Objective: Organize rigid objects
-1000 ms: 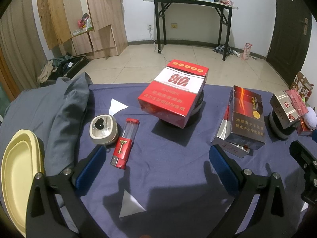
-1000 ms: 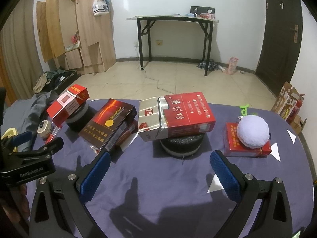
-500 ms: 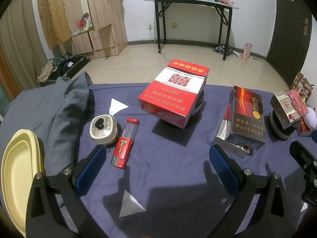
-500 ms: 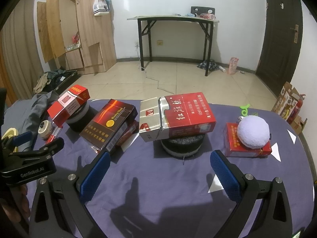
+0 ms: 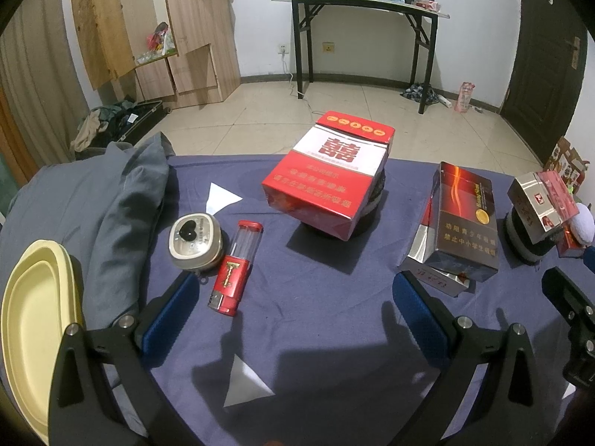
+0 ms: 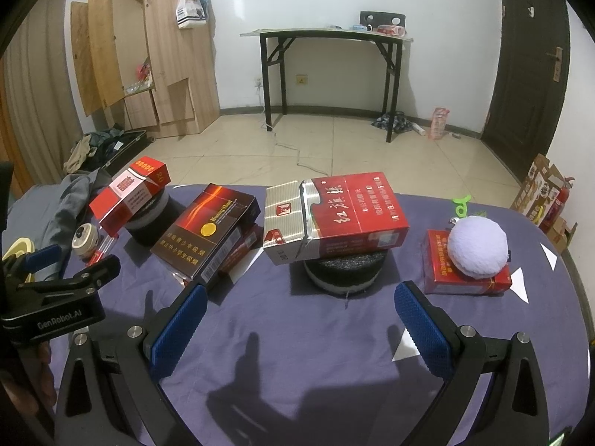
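Left gripper (image 5: 293,312): level and low over the near edge of the table, blue-padded fingers spread wide apart, nothing between them.
Right gripper (image 6: 297,319): same low, forward-pointing pose, fingers spread wide and holding nothing; the left gripper's black body shows at its left side.
Red-and-white box (image 5: 329,173): tilted on a dark round stand, straight ahead of the left gripper.
Dark brown box (image 5: 466,221): leaning on a flat silver-edged pack, just beyond the left gripper's right finger.
Red-and-silver box (image 6: 333,219): lying on a black round stand (image 6: 344,269), centred before the right gripper.
Small red box (image 6: 466,273): flat on the cloth to the right, a fuzzy white ball (image 6: 478,247) on top.
Red lighter (image 5: 236,267): flat, touching or just beside a round metal tin (image 5: 195,239).
Open room: bare purple cloth (image 5: 319,308) lies between each gripper and the boxes.
Left edge: rumpled grey fabric (image 5: 85,215) and a pale yellow plastic tray (image 5: 26,334).
Surfaces: glossy cardboard, woven cloth, white triangular markers.
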A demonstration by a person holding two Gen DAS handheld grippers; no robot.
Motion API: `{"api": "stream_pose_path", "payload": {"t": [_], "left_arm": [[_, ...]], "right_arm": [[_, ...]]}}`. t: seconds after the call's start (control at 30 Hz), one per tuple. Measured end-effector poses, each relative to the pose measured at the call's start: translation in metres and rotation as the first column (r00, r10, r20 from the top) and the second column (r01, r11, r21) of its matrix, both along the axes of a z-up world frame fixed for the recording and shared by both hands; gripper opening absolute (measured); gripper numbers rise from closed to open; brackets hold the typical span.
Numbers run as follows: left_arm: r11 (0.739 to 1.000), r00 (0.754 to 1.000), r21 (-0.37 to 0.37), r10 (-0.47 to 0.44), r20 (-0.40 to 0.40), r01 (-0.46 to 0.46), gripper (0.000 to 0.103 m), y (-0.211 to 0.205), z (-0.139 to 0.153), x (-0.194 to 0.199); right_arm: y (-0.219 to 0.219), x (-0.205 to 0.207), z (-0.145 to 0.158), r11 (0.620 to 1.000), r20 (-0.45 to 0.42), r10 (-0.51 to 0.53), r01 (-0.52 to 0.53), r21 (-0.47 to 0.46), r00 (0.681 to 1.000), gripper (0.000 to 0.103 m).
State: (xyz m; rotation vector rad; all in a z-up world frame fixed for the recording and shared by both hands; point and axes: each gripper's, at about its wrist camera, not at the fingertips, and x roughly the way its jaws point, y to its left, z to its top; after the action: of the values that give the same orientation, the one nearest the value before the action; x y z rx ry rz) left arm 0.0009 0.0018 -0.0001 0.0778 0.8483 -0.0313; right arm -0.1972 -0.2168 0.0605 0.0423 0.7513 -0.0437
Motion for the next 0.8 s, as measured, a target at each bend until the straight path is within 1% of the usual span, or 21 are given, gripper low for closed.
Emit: {"api": "stream_pose_path", "payload": {"t": [0.53,0.57,0.67,0.73,0.8], "left_arm": [[1.0,1.0,-0.006,0.001,-0.005,-0.001,0.103,0.0,-0.002,0.001],[1.0,1.0,-0.006,0.001,-0.006,-0.001,0.103,0.005,-0.002,0.001],[1.0,1.0,-0.017,0.01,0.0,-0.01,0.103,0.014,0.009,-0.001],[0.998,0.999,-0.052,0.039,0.034,-0.037,0.103,0.033,0.028,-0.009],[0.995,0.994,-0.067,0.074,0.079,-0.069,0.103,0.056,0.049,-0.02]], "right_arm": [[0.001,0.001,-0.001,1.0,-0.004,0.014,-0.014,-0.006,1.0,0.103],[0.001,0.001,-0.002,1.0,-0.004,0.019,-0.019,-0.008,1.0,0.103],[-0.001,0.001,-0.001,1.0,-0.001,0.015,-0.015,-0.004,1.0,0.103],[-0.008,-0.004,0.009,0.999,0.05,0.017,-0.019,0.041,0.999,0.103],[-0.024,-0.023,0.035,0.987,0.198,-0.004,-0.028,0.157,0.98,0.103]]}}
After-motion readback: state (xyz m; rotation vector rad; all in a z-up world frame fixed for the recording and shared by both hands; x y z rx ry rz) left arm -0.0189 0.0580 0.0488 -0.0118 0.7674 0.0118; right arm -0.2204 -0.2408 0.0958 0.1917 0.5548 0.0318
